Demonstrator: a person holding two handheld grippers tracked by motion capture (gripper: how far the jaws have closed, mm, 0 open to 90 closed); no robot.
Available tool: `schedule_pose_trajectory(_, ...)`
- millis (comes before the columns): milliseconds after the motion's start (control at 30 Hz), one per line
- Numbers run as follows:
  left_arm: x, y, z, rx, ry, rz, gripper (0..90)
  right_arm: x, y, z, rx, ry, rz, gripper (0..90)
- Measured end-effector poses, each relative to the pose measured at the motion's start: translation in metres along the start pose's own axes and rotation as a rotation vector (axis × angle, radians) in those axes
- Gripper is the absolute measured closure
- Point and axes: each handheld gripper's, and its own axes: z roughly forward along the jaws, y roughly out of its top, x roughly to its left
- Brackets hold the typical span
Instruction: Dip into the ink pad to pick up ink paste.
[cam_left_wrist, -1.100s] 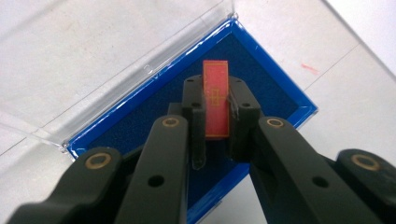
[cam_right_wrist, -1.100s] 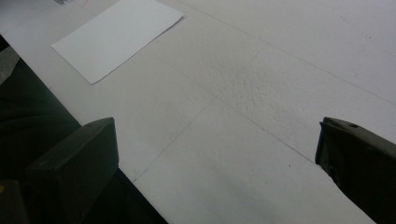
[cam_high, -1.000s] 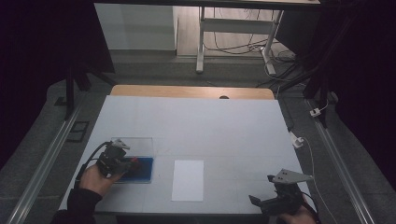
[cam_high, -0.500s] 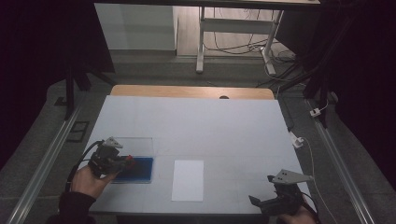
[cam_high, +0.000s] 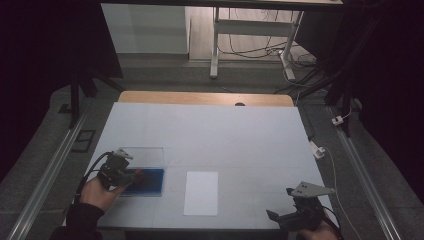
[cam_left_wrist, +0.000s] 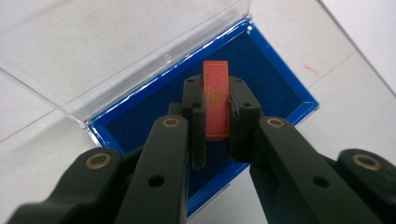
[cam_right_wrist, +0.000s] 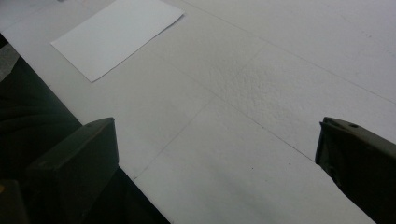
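Left hand has slid a bit toward the near-left corner since the earlier frames, dragging its gripper back from over the case; right hand hasn't budged. I've got the left gripper (cam_left_wrist: 215, 123) clamped on a small red chip (cam_left_wrist: 216, 100), pads squeezing its flat faces, chip standing upright between the jaws with its long axis running straight out along them. In the high view the left gripper (cam_high: 131, 175) sits at the left end of the blue case (cam_high: 148, 181).

Key relation: the blue case (cam_left_wrist: 261, 84) lies directly under and ahead of the chip, its dark blue lining right below the tip, so the chip is over the tray, not yet clear of it and not resting in it as far as I can tell. Clear lid (cam_left_wrist: 116, 51) is flipped open on the far side of the case, lying flat on the table. White sheet (cam_high: 201, 192) sits just to the right of the case, between the two hands, nearer my left gripper than my right.

Right gripper (cam_high: 295, 215) is parked at the near-right edge, jaws wide apart, nothing between them; its own view looks across bare table toward the white sheet (cam_right_wrist: 116, 35).

Surface is a white table (cam_high: 225, 135), wooden strip at the far edge. Room beyond is dark: desk legs, cables on the floor.
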Motion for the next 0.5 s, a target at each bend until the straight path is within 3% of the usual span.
schedule_pose_trajectory(233, 0.0026, 0.0001, 0.0056, 0.020, -0.004, -0.002, 79.8, 0.0000, -0.0001, -0.0001, 0.001, 0.000, -0.002, 0.0)
schedule_pose_trajectory(500, -0.0020, 0.0009, 0.0073, 0.037, 0.025, 0.021, 80.1, -0.0001, -0.0001, 0.0000, 0.003, 0.000, -0.002, 0.0)
